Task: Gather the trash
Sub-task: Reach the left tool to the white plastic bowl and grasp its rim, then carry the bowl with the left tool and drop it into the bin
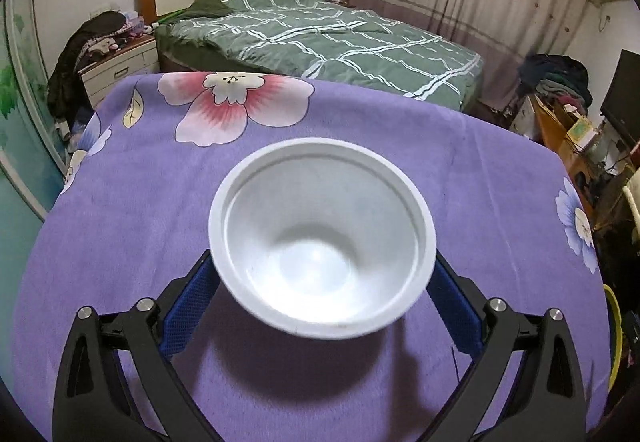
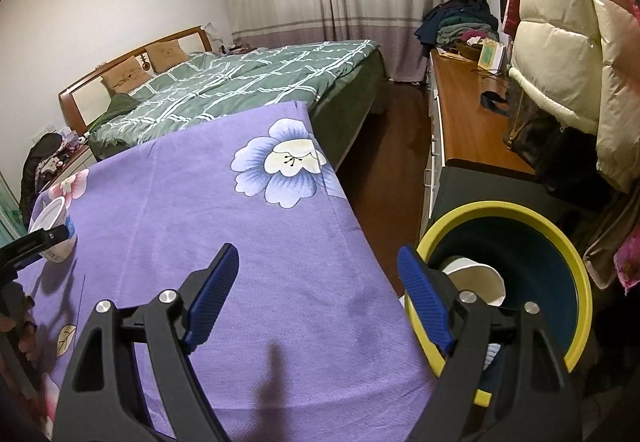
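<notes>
A white plastic cup [image 1: 322, 234] stands empty and open-topped on the purple flowered tablecloth [image 1: 120, 202]. My left gripper [image 1: 324, 262] straddles it, one blue pad on each side just under the rim. The rim hides the fingertips, and I see no firm press on the cup wall. The right wrist view shows the same cup [image 2: 52, 228] far left, with a left finger [image 2: 38, 240] beside it. My right gripper [image 2: 316, 258] hangs open and empty over the table's right edge, its right finger in front of a yellow-rimmed bin [image 2: 560, 242]. A white cup [image 2: 478, 280] lies inside the bin.
A bed with a green checked quilt [image 1: 320, 38] stands behind the table. A wooden dresser [image 2: 472, 122] with piled clothes and a hanging padded coat [image 2: 568, 42] lines the right side. Dark floor [image 2: 384, 178] runs between table and dresser.
</notes>
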`<state>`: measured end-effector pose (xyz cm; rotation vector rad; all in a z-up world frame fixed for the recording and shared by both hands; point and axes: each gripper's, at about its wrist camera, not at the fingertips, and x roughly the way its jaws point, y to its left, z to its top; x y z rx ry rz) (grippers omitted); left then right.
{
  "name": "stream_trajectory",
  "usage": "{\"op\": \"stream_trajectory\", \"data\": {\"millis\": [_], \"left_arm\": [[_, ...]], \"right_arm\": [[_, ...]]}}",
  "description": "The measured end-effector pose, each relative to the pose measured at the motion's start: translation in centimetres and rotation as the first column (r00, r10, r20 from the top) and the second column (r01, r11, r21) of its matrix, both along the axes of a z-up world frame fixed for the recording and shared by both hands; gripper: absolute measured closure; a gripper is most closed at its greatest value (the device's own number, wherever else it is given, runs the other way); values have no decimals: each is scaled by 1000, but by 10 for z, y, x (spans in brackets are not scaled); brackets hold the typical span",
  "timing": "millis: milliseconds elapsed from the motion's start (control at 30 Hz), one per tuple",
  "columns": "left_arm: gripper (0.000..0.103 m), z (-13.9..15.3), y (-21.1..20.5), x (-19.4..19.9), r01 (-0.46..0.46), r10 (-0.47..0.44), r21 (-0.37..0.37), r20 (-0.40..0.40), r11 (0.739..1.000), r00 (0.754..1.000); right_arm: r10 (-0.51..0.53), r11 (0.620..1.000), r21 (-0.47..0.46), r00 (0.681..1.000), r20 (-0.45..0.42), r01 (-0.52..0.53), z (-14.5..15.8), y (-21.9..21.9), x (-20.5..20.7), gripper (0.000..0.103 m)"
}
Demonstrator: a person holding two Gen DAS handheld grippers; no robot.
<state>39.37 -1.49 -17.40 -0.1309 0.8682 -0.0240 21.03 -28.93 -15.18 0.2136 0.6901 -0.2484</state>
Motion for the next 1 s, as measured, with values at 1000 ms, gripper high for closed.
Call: {"op": "stream_trajectory", "data": {"millis": [1000], "left_arm": [[25, 72, -189, -66, 407, -402, -53, 93, 912, 911]], "right_arm": [[-82, 997, 5, 996, 19, 82, 35, -75, -121, 25]]}}
